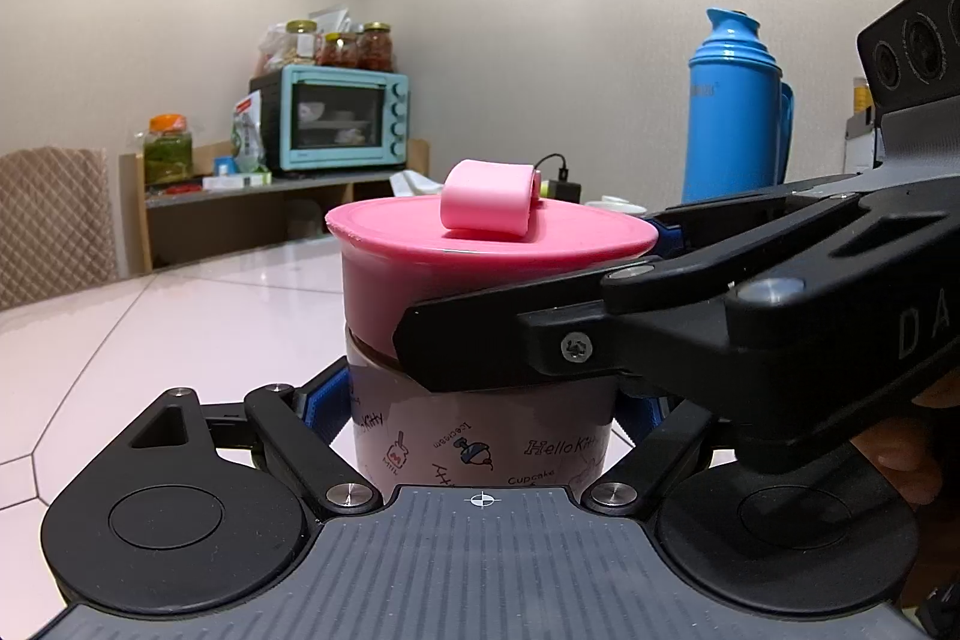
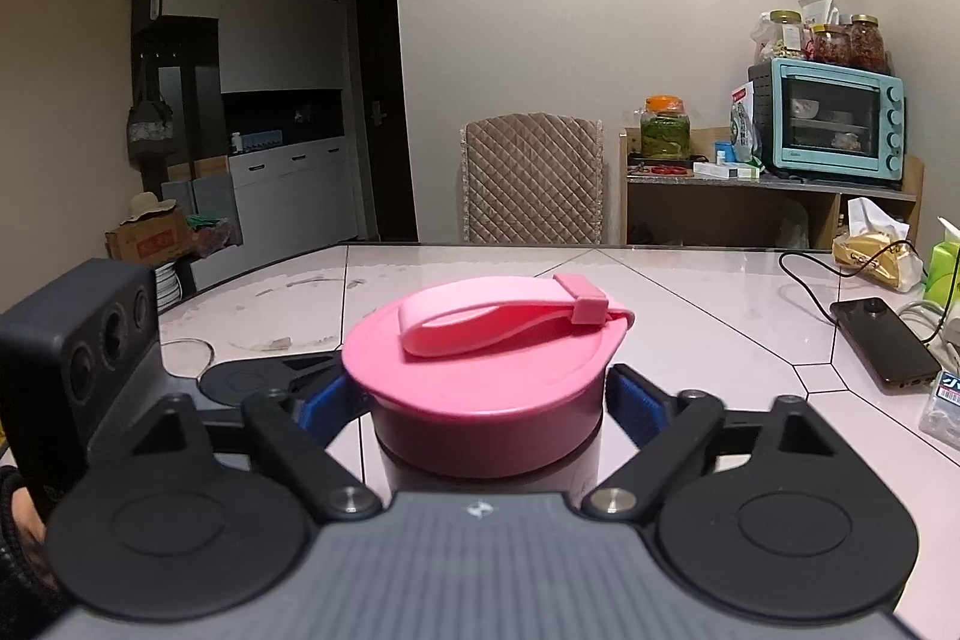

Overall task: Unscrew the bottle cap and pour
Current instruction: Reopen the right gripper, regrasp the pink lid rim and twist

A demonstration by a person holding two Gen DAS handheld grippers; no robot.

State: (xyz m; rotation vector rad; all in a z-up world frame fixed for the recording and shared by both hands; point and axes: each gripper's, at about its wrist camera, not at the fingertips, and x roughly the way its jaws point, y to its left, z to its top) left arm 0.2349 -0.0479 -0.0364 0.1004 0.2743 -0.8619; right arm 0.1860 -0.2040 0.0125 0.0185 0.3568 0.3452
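Observation:
A pale pink Hello Kitty bottle stands upright on the white table. Its wide pink cap has a folded pink strap on top. My left gripper is shut on the bottle body, blue pads on both sides. My right gripper is shut on the pink cap, its blue pads pressing each side of the rim. In the left wrist view the right gripper's black finger crosses in front of the cap. The strap lies flat across the cap.
A blue thermos stands at the back right. A black phone on a cable, a tissue pack and small boxes lie at the right. A quilted chair and a shelf with a teal oven stand beyond the table.

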